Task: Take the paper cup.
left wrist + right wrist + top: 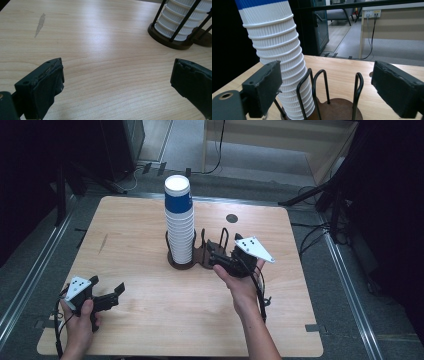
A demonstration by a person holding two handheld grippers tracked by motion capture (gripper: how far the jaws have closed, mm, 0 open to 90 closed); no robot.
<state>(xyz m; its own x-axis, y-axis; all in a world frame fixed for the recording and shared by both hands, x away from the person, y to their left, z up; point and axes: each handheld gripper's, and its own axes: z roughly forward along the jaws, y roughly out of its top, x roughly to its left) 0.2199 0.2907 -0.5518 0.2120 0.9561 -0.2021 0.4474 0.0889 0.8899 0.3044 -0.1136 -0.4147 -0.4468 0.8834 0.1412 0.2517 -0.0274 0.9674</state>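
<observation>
Hand-held gripper (pixel 212 255) beside upright cup stack (pixel 179 222)

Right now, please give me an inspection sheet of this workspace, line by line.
Surface: wooden table, one grey smear, a dark round hole.
Job's things: tall cup stack, blue band on top, standing in a two-place wire holder; second place empty.
Clutter: nothing seen.
Grippers: left gripper open, low over the table; right gripper open at the holder, holding nothing.
Cables: one trails from each gripper; more on the floor behind.
Surroundings: dark stands, grey floor, wooden furniture.
</observation>
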